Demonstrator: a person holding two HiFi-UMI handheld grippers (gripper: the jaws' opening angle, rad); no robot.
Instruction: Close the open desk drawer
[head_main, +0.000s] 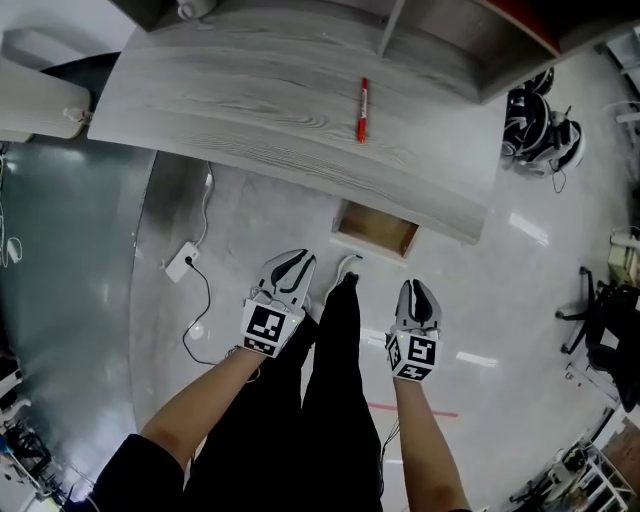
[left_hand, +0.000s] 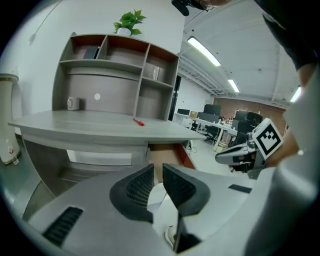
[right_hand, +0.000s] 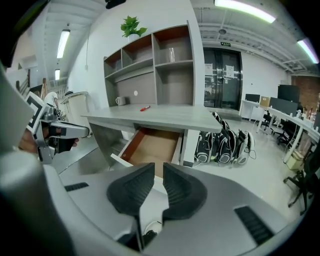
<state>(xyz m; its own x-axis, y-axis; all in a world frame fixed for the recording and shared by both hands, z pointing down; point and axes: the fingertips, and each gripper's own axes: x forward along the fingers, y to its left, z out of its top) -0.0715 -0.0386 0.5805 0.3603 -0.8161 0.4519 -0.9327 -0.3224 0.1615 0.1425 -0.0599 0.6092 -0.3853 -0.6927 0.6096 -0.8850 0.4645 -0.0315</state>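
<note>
Left claw (left_hand: 158, 171) slightly parted, empty, right claw (right_hand: 159, 169) likewise, desk drawer (right_hand: 152, 147) open

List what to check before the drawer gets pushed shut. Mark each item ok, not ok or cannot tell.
1. Drawer open and within view: ok. It stands pulled out from under the desk.
2. Drawer inside clear: ok. The right gripper view shows a bare bottom, with nothing sticking over the edge.
3. Left gripper free: ok. Its jaws are slightly apart with nothing between them.
4. Right gripper free: ok. Its jaws are slightly apart with nothing between them.
5. A gripper against the drawer front: not ok. Both are short of it.
6. Drawer slides freely: cannot tell.
</note>
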